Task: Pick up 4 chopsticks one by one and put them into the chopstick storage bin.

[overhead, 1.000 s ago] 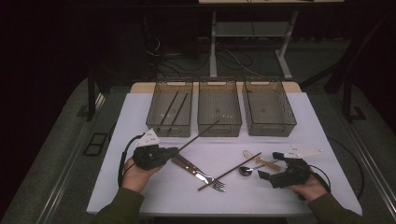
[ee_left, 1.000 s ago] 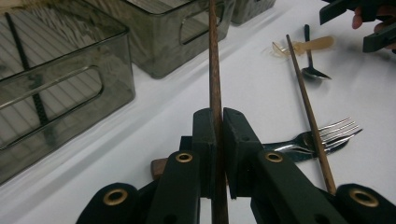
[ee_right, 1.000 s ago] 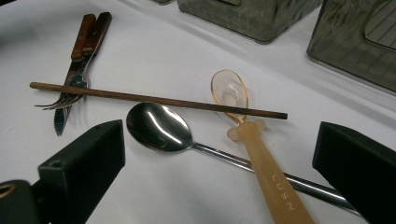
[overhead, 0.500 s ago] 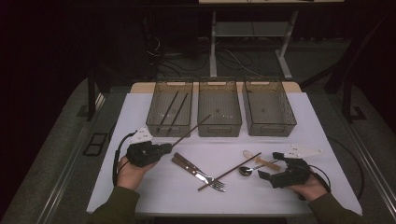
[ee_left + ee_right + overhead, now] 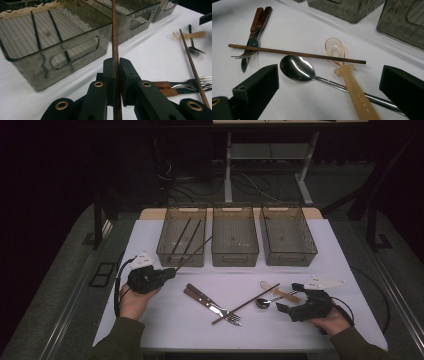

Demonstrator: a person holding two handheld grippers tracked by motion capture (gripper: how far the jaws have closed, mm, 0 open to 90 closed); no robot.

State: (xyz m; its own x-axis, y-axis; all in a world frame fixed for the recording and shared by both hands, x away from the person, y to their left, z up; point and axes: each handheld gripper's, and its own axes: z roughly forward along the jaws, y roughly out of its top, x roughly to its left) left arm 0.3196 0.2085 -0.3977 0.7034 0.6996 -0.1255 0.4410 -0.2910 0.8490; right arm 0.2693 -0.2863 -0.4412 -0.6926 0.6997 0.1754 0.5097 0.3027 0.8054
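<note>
L tool (image 5: 167, 272) clamps a brown chopstick (image 5: 192, 254), tip over near rim of left bin (image 5: 181, 257), where two more lie. R tool (image 5: 285, 309) wide, idle nr spoon (image 5: 264, 302). Next: tip over rim, release inside.

Brown chopstick (image 5: 114, 37) — smoky grey, perhaps ribbed, bin (image 5: 47, 47); white table (image 5: 165, 320).

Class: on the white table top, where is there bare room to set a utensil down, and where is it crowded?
Bare patches: the white table top near its front edge, between the left tool and the wooden-handled fork and knife, and the strip right of the three smoky plastic bins. Crowded: around the steel spoon, the amber plastic spoon and the loose brown chopstick.
</note>
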